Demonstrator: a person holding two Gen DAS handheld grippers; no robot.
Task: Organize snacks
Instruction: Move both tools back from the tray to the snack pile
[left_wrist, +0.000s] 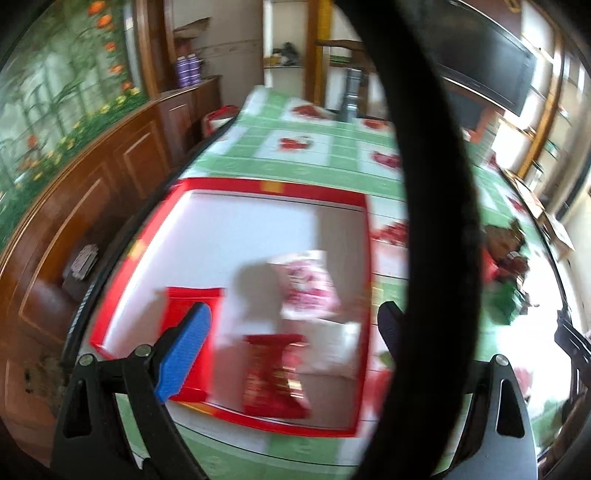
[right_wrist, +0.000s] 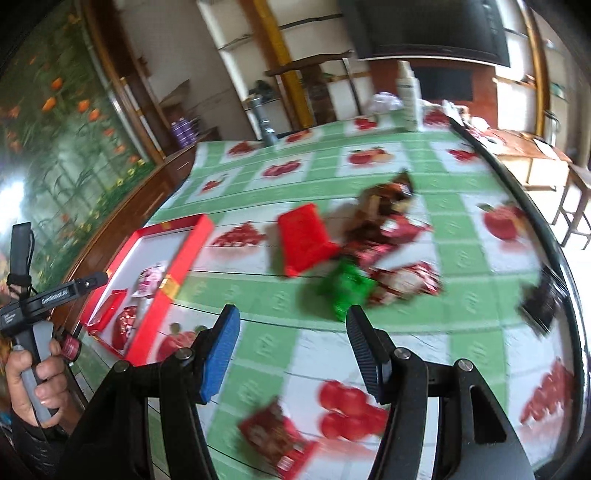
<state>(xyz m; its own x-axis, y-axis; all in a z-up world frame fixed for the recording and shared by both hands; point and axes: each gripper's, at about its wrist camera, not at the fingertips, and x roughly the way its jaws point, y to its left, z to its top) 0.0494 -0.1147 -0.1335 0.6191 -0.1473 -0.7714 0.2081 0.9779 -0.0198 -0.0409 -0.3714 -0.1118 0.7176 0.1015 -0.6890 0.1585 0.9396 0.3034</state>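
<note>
Above a surface (right_wrist: 369, 350) dressed in a green-and-white checked cloth printed with red apples: left hand-held gripper (left_wrist: 291, 339), jaws spread wide and empty, poised over a shallow red box (left_wrist: 229, 186) with a white floor. Inside the box: a flat red packet (left_wrist: 192, 302) near the blue-padded finger (left_wrist: 184, 354), a pink-and-white packet (left_wrist: 306, 288) toward the box's right wall, and a red-and-gold packet (left_wrist: 273, 373) by the near rim. All three blurred, print unreadable. Across the left wrist view, a thick black strap (left_wrist: 424, 184) looping in front of the lens and hiding most of the second finger.

From the right wrist view: right hand-held gripper (right_wrist: 291, 350), jaws parted with nothing between them, aimed down at bare cloth. Just beyond the fingertips, a green packet (right_wrist: 347, 288) at the near edge of a loose heap of snacks (right_wrist: 391, 229) in brown and red wrappers, mid-surface and well apart from the box. Beside the heap, a tilted red packet (right_wrist: 303, 236). Below the gripper, nearer the camera, a lone red packet (right_wrist: 277, 439) lying flat. At the right edge of the surface, a dark packet (right_wrist: 543, 302), too blurred to read. Red box (right_wrist: 155, 280) at the surface's left edge, the same packets showing inside it. At far left, a person's hand (right_wrist: 33, 373) wrapped round the grey handle of the other gripper. A white bottle (right_wrist: 408, 99) upright at the far end.
</note>
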